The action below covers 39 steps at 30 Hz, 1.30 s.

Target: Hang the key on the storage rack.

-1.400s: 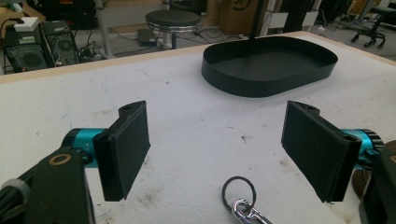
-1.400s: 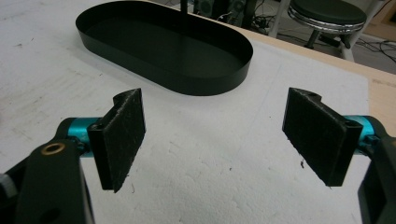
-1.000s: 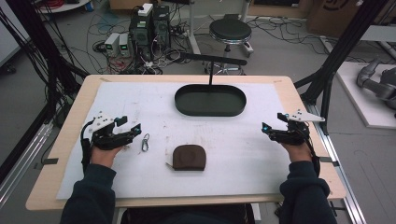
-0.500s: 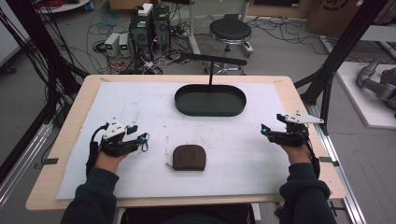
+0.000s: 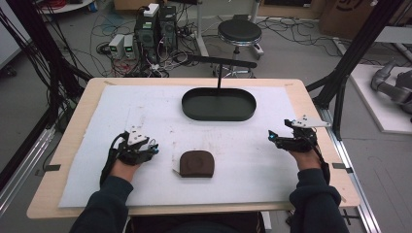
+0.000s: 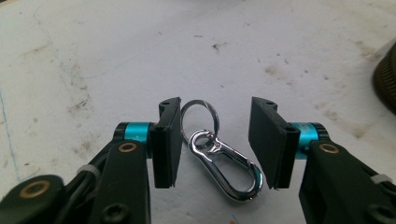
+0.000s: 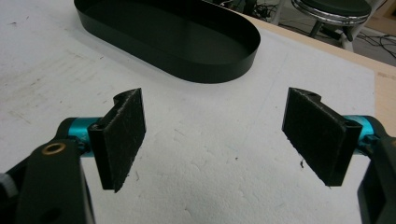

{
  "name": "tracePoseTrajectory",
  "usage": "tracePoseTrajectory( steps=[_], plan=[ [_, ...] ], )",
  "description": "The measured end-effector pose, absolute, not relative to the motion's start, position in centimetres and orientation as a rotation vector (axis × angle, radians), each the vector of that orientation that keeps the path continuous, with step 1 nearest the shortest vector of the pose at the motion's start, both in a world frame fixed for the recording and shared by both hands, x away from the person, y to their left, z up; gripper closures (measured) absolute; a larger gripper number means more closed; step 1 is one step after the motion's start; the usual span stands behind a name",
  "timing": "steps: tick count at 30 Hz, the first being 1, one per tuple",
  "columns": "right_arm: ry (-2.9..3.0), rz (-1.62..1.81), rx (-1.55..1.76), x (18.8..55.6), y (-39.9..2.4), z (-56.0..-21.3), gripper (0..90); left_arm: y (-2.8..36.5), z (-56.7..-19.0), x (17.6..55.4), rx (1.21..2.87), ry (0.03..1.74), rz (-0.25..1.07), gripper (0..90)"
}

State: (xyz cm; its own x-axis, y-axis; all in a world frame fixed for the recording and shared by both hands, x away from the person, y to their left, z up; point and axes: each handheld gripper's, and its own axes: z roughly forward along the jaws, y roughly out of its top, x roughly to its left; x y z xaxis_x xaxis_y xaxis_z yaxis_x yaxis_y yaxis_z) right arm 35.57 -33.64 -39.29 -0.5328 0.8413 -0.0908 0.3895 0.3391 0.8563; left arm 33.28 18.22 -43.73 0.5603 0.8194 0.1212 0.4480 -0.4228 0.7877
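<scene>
On the white mat at about 8 o'clock of the desk (image 5: 311, 97), left hand-held gripper (image 5: 154, 149) sits low over the mat, pointing toward 3 o'clock in the high view. Left gripper view: silver carabiner clip (image 6: 229, 168) with its key ring (image 6: 200, 116) lies flat on the mat between the two black pads. Left pad (image 6: 168, 142) looks just touching the ring's edge, or right beside it, hard to call; right pad (image 6: 268, 140) is apart from the clip, gap visible. Jaws have just been closing, now at a middling width, clip between them but not pinched. Ring end points to 12 o'clock in that view, clip's long body runs toward 5 o'clock. Clip itself is hidden under the gripper in the high view.

Brown pouch (image 5: 196, 163) lies flat near 6 o'clock of the mat, just beside the left gripper on its 3 o'clock side, not touching. Its edge peeks in at 3 o'clock of the left gripper view.

Black oval tray (image 5: 218, 114) at 12 o'clock of the mat, well apart from both grippers.

Right hand-held gripper (image 5: 271, 138) at about 4 o'clock of the desk, pointing toward 9 o'clock, jaws wide, nothing between them, bare mat under the pads in the right gripper view. Tray (image 7: 243, 51) at 12 o'clock of that view.

Mat is stained and scuffed around the clip.
</scene>
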Motion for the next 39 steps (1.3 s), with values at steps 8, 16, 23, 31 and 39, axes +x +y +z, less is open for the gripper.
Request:
tracePoseTrajectory(
  steps=[8, 16, 23, 31, 39],
  plan=[
    [2.077, 1.105, 1.078, 35.4, -33.7, -39.3, 21.9, 17.8, -44.3, 34.0, 2.080, 1.064, 0.674, 59.2],
    [2.085, 1.116, 1.083, 35.4, -33.8, -39.6, 24.3, 18.4, -44.2, 34.0, 2.057, 1.111, 0.618, 70.9],
    [2.085, 1.116, 1.078, 35.5, -33.8, -39.6, 24.3, 18.5, -44.4, 34.1, 2.084, 1.157, 0.583, 64.5],
    [2.084, 1.118, 1.084, 35.4, -33.9, -39.5, 24.5, 18.9, -43.9, 33.8, 2.092, 1.167, 0.565, 66.0],
    [2.087, 1.113, 1.082, 35.5, -33.9, -39.6, 24.5, 20.4, -43.4, 33.3, 2.081, 1.175, 0.498, 64.5]
  ],
)
